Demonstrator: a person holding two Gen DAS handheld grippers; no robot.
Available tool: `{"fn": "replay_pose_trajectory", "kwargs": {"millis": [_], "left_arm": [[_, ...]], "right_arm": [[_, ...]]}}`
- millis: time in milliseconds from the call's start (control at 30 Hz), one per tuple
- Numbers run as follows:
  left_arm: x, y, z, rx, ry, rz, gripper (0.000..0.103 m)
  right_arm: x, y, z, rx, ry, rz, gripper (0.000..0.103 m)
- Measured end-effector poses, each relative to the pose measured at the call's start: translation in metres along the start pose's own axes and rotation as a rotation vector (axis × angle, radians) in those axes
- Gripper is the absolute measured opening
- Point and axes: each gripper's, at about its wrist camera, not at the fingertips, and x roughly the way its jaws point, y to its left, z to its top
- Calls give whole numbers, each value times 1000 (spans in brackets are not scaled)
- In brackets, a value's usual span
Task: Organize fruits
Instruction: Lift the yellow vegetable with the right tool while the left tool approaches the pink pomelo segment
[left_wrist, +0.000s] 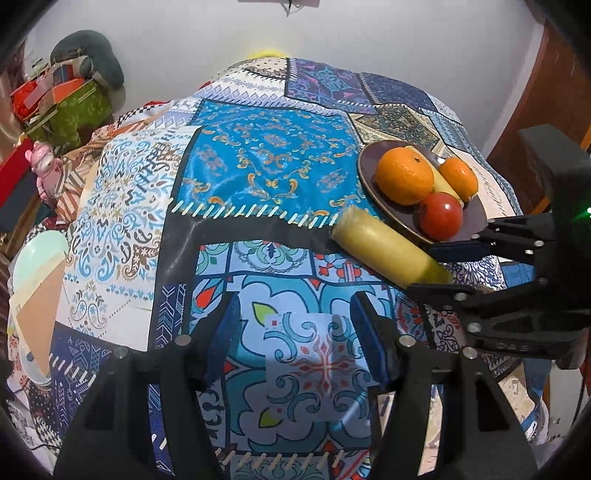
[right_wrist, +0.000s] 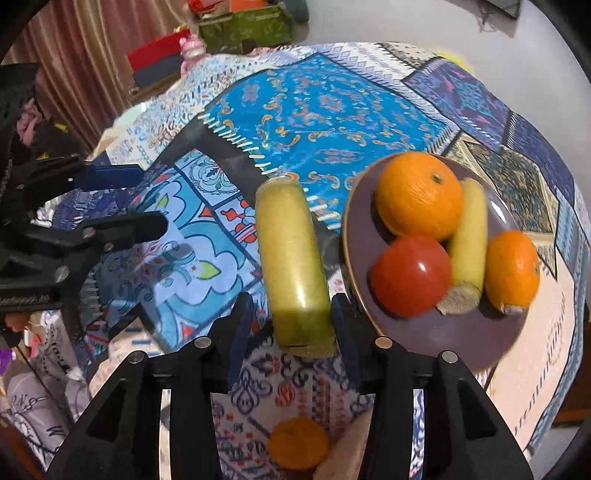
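Right gripper (right_wrist: 291, 332) loosened around yellow-green cylinder (right_wrist: 295, 266), just beside plate (right_wrist: 424, 332), likely staging it; left gripper (left_wrist: 295, 332) parted, holding nothing.

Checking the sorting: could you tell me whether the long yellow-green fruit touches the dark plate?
Apart. The right wrist view shows a strip of cloth between the fruit and the plate.

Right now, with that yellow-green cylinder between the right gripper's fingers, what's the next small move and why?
Probably back the right gripper off: its fingers look parted around the yellow-green cylinder, which lies on the patterned tablecloth beside the brown plate of fruit.
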Motion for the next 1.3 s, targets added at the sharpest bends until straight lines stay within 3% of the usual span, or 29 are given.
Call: {"fn": "replay_pose_trajectory", "kwargs": {"millis": [200, 367, 633, 867, 1100, 1300], "left_arm": [[5, 12, -2, -26, 8, -1, 62], [10, 19, 0, -41, 13, 3, 62], [15, 15, 4, -33, 20, 1, 62], [0, -11, 8, 5, -1, -26, 62], [-15, -62, 12, 64, -1, -88, 62], [-18, -111, 9, 117, 31, -146, 65]], "right_arm": [[30, -1, 18, 43, 38, 36, 42], [32, -6, 36, 94, 5, 75, 42], [37, 1, 44, 81, -28, 13, 36], [-22, -25, 23, 229, -151, 25, 36], [-105, -50, -16, 308, -277, -52, 36], [-135, -65, -64, 352, -295, -139, 36]]}}
